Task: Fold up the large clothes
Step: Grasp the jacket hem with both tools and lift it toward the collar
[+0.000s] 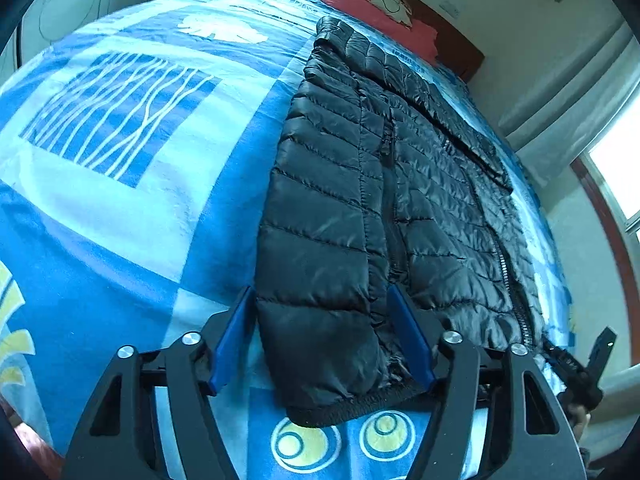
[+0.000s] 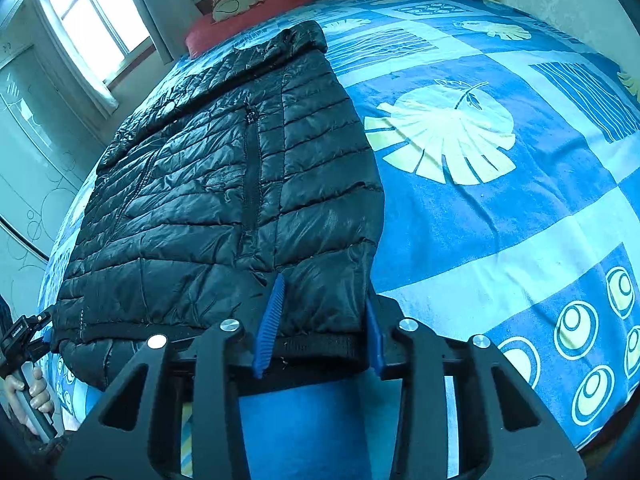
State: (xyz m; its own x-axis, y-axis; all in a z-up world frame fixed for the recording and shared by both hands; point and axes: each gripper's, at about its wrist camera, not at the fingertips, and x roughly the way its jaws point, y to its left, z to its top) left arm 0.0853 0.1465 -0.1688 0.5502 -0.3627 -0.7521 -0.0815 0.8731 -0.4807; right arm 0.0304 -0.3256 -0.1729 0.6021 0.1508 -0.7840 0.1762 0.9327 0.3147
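Note:
A black quilted puffer jacket lies lengthwise on the blue patterned bed, collar toward the headboard. My left gripper is open, its blue fingers either side of the jacket's near-left hem corner. In the right wrist view the jacket fills the left half. My right gripper is open, its fingers astride the near-right hem corner. The other gripper shows at the left edge of the right wrist view and at the right edge of the left wrist view.
The blue bedspread with leaf and circle prints covers the bed on both sides of the jacket. A red pillow lies by the headboard. A window and a wardrobe stand beside the bed.

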